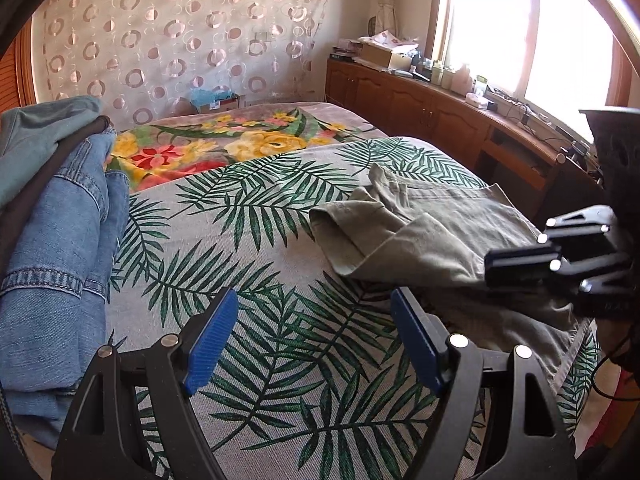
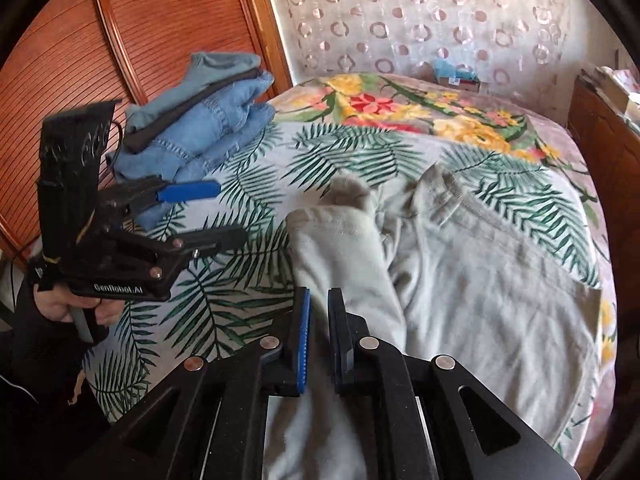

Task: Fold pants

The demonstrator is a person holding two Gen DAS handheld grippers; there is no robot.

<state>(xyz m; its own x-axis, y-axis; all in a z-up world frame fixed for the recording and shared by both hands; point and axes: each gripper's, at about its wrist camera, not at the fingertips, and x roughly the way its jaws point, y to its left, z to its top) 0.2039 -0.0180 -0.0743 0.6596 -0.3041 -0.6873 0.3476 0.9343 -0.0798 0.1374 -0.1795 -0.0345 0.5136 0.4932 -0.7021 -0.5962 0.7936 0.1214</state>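
Observation:
A pair of grey-green pants [image 2: 480,272] lies partly folded on the leaf-print bedspread [image 2: 248,168]. One leg [image 2: 340,256] runs toward the right wrist camera. My right gripper [image 2: 319,320] is shut on that leg's fabric and holds it. The pants also show in the left wrist view [image 1: 420,232], at right. My left gripper [image 1: 316,336] is open and empty above the bedspread [image 1: 260,240], left of the pants. It also shows in the right wrist view [image 2: 224,212], held by a hand.
A stack of folded jeans and other clothes [image 1: 52,240] sits on the bed's left side, also in the right wrist view [image 2: 200,120]. A floral blanket [image 1: 216,148] covers the far end. A wooden cabinet [image 1: 440,112] runs under the window; a wooden wardrobe [image 2: 140,40] stands left.

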